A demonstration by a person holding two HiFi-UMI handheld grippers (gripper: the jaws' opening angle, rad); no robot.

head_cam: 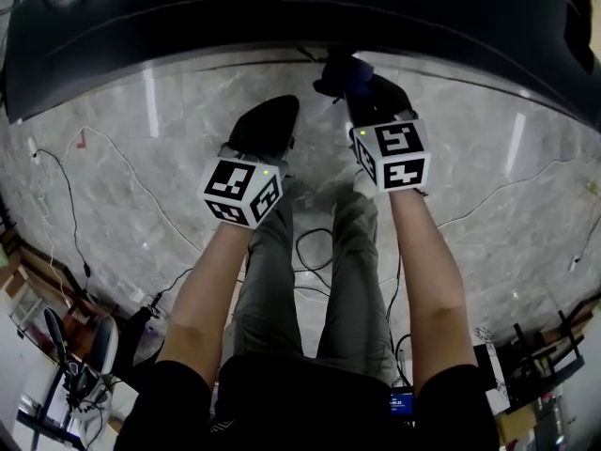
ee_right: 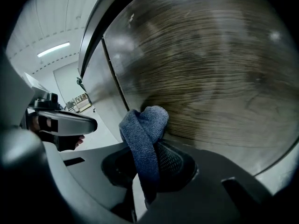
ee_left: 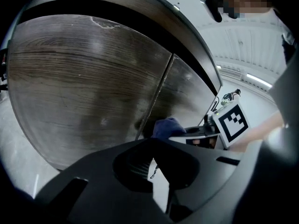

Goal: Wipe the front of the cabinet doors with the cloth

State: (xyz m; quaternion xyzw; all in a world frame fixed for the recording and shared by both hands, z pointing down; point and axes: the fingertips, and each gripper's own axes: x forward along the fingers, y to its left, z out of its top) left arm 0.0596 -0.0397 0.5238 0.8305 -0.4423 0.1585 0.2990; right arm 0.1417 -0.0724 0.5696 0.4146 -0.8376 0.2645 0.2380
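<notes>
The person stands right up against the cabinet with both bare forearms stretched down and forward. The left gripper (head_cam: pixel 270 120) hangs idle just beside its partner, its jaws drawn together at the tips with nothing between them; I'd judge it is parked there simply to stay out of the wiping hand's way. The right gripper (ee_right: pixel 150 146) does the work: its jaws are clamped on a blue cloth (ee_right: pixel 144 125), folded into a thick wad that bulges out past the tips, so that fabric and not plastic meets the wood. That wad sits low against the dark wood-grain cabinet doors (ee_right: pixel 210 69), seemingly touching the panel just beside the vertical seam (ee_left: pixel 159 94) where the two doors meet. Above them a dark countertop (head_cam: pixel 282 17) overhangs, which probably explains the low reach. The pale marbled floor (head_cam: pixel 122 186) spreads out behind.
</notes>
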